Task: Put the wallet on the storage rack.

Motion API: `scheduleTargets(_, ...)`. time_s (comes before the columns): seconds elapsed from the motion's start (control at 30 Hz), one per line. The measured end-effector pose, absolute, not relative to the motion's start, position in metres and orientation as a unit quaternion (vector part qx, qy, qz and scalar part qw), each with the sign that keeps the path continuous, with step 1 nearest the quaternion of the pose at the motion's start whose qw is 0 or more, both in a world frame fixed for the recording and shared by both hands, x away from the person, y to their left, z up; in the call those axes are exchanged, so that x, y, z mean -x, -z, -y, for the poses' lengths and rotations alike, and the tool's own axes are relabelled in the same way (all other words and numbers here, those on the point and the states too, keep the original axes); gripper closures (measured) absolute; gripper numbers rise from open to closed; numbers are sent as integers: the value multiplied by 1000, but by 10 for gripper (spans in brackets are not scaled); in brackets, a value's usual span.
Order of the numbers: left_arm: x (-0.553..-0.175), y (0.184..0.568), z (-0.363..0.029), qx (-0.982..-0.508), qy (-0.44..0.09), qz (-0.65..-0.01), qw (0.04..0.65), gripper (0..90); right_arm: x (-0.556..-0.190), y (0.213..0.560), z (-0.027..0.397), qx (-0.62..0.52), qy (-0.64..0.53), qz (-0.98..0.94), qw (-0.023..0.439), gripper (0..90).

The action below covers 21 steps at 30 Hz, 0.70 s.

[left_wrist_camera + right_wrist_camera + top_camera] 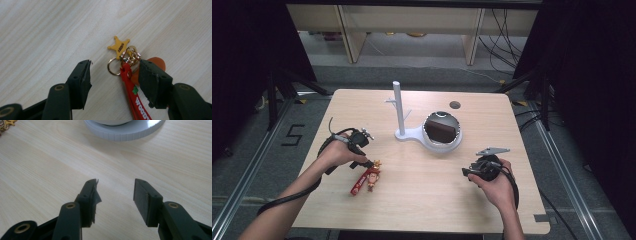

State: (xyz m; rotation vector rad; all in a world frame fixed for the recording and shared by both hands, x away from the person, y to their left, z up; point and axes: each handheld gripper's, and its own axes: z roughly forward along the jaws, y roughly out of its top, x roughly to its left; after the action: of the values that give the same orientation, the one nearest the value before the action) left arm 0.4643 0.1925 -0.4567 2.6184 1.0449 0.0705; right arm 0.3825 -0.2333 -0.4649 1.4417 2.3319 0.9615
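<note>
Pale wood tabletop (422,200) lies before you, dark curtains at both sides and shelving beyond. Your left gripper (113,71) rests low over the table with its jaws spread; no pad presses on anything. Between those jaws, nearer the right one, lies a keychain (125,67): a gold ring (111,67), a short chain, a yellow star charm (119,47) just past the tips, and a red strap (133,100) running back under the right jaw. It looks light and floppy, the strap soft, the ring thin and likely slippery; the strap near the ring seems the surest hold. Your right gripper (115,192), well apart from the keychain, hovers with jaws parted and nothing between them. Farther off stands a white stand (398,107) with a round mirror (441,129).
</note>
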Motion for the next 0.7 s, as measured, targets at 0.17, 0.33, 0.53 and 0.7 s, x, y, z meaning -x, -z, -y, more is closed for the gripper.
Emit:
scheduleTargets(0.17,-465,457,-191,-918,-25,-362,159,426,-384,466,235,-482,-333,-800,126,546)
scheduleTargets(0.33,-468,460,-187,-922,-14,-353,159,438,-384,466,235,-484,-333,-799,126,545)
scheduleTargets(0.53,-471,464,-183,-928,-8,-340,151,477,-382,464,235,-493,-325,-799,116,545)
scheduleTargets(0.7,-478,468,-181,-942,1,-307,135,534,-383,464,236,-494,-324,-799,116,543)
